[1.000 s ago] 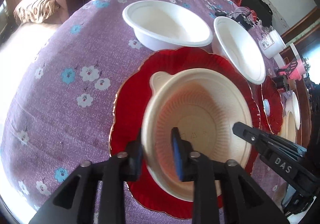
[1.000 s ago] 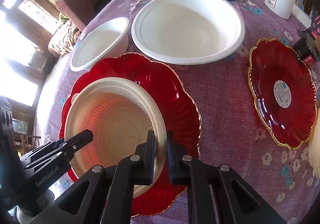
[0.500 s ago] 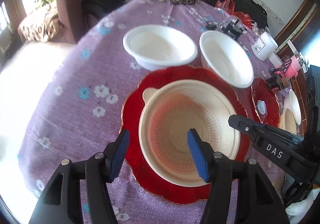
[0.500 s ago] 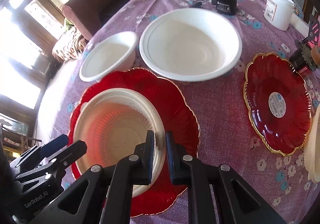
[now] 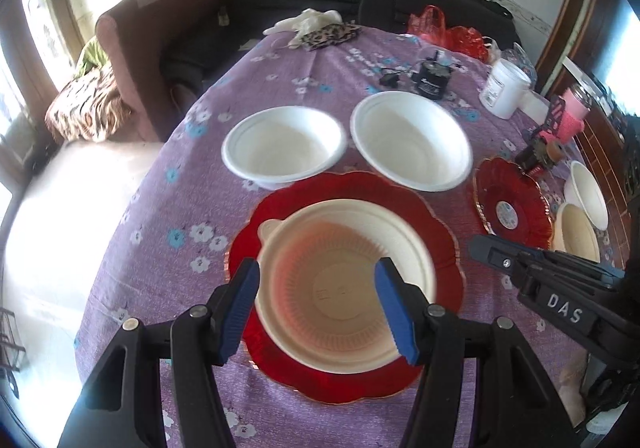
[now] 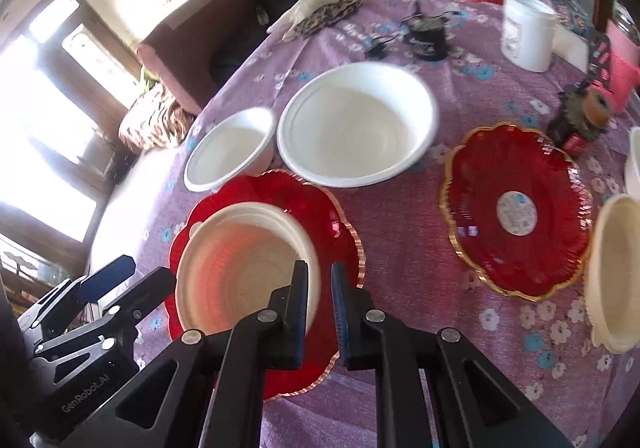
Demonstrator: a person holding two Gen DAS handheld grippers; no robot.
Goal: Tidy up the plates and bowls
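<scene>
Left hand-held gripper [image 5: 316,304] now wide, off the bowl [image 5: 344,284].
Right hand-held gripper [image 6: 320,308] narrow, empty; both higher above plate [image 5: 444,244].

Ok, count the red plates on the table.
2. One red plate sits near the tongs with a cream bowl on it; the other red plate lies bare to its right. More may lie out of view.

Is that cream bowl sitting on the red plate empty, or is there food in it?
Empty. The cream bowl on the red plate shows its bare ribbed bottom in both views; nothing lies inside.
</scene>
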